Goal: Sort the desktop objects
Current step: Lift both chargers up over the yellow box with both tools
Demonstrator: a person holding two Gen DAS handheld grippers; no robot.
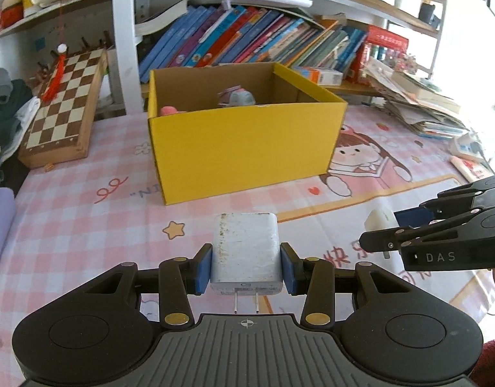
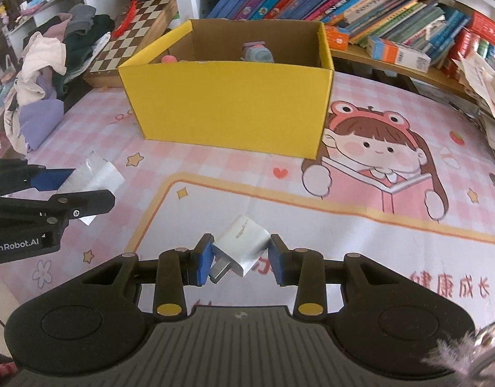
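Observation:
My left gripper (image 1: 246, 269) is shut on a worn white charger block (image 1: 246, 250), its two prongs pointing back at the camera. My right gripper (image 2: 241, 259) is shut on a smaller white plug adapter (image 2: 242, 246), held tilted. Both hang above the pink cartoon desk mat (image 2: 376, 225). Ahead stands an open yellow cardboard box (image 1: 241, 148) holding a grey-blue toy (image 1: 237, 96) and a pink item (image 1: 170, 110). In the left wrist view the right gripper (image 1: 386, 229) shows at the right with its adapter (image 1: 379, 221). In the right wrist view the left gripper (image 2: 83, 187) shows at the left with its charger (image 2: 96, 174).
A folded chessboard (image 1: 63, 106) leans left of the box. Slanted books (image 1: 247, 38) fill the shelf behind. Loose papers (image 1: 418, 103) pile at the right, clothes (image 2: 51, 74) heap at the left. A white shelf post (image 1: 123, 38) stands behind the box.

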